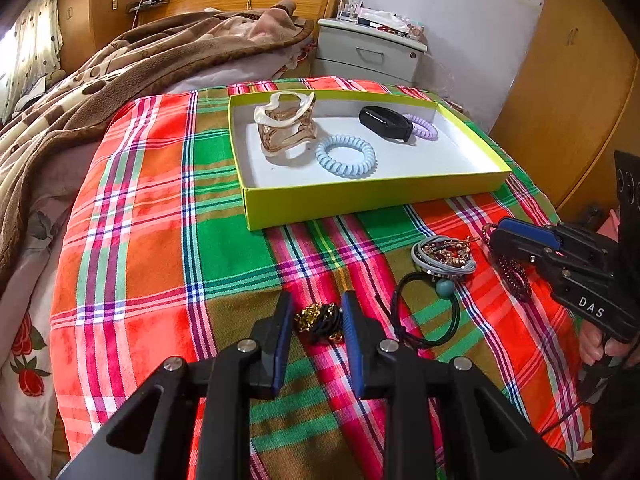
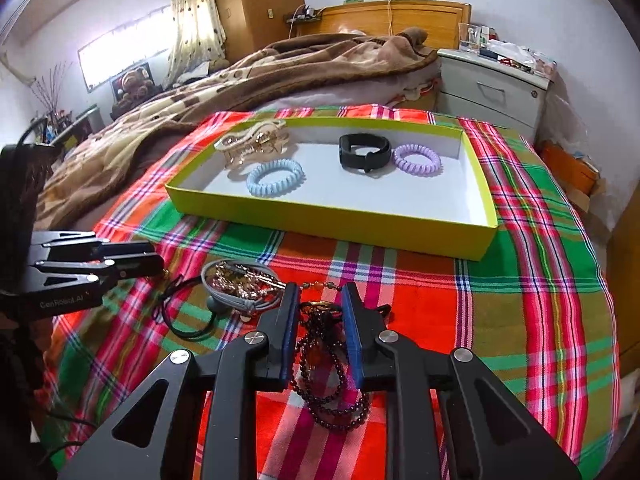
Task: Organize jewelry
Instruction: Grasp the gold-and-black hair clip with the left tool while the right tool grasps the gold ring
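On the plaid cloth, my left gripper [image 1: 318,304] is shut on a small gold-and-black chain tie [image 1: 320,322] that rests between its blue pads. My right gripper [image 2: 320,296] grips a dark red bead bracelet [image 2: 324,364], whose loops lie on the cloth between and below the fingers. In the left wrist view the right gripper [image 1: 498,238] sits at the right, over those beads [image 1: 518,280]. Beyond both stands a yellow-green box [image 1: 360,196] holding an amber hair claw [image 1: 286,124], a blue spiral tie [image 1: 346,156], a black band [image 1: 386,122] and a purple spiral tie [image 1: 424,126].
Between the grippers lies a pile of grey hair ties with gold chain [image 1: 444,254] and a black cord with a teal bead [image 1: 444,288]. A brown blanket [image 1: 120,72] covers the bed at the left. A grey nightstand [image 1: 368,52] stands behind the box.
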The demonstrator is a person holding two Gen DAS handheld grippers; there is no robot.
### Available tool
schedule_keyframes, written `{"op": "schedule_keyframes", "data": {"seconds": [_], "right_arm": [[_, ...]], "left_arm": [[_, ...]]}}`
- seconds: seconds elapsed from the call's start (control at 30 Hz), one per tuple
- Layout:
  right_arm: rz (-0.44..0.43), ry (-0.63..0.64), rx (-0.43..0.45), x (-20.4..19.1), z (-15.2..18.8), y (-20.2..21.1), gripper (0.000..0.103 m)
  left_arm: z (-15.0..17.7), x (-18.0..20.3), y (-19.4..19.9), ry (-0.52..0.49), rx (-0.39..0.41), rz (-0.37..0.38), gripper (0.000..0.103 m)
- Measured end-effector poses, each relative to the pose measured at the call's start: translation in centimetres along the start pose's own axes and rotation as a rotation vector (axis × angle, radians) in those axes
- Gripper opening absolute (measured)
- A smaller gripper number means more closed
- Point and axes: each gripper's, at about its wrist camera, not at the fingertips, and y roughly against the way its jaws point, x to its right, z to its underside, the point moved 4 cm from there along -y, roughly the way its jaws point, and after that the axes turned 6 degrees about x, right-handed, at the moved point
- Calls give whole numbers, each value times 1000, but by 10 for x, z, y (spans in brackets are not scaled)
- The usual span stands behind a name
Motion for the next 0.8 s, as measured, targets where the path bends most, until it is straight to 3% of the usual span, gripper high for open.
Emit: {"op": "schedule_keyframes", "data": {"seconds": [0.07, 0.17, 0.3, 0.4, 0.5, 0.53, 0.63, 0.8], "right_arm": [[-68, -91, 0, 8, -1, 3, 22], [-54, -141, -19, 18, -2, 3, 22], [-147, -271, -26, 29, -2, 6, 22], [20, -205, -16, 33, -3, 7, 22], [91, -143, -29, 31, -1, 7, 22], [100, -127, -24, 29, -1, 8, 22], [23, -189, -15, 32, -1, 11, 22], [23, -186, 26, 33, -11, 19, 22]], "left_arm": [[0, 0, 1, 0, 1, -1, 26], [0, 0, 1, 2, 2, -3, 26], [-1, 0, 1, 0, 0, 0, 25], [-1, 1, 1, 2, 0, 0, 26], [0, 1, 2, 2, -1, 1, 26], [0, 1, 2, 2, -2, 3, 26], [0, 2, 3, 3, 1, 5, 26], [-8, 1, 8, -4, 15, 1, 26]]}}
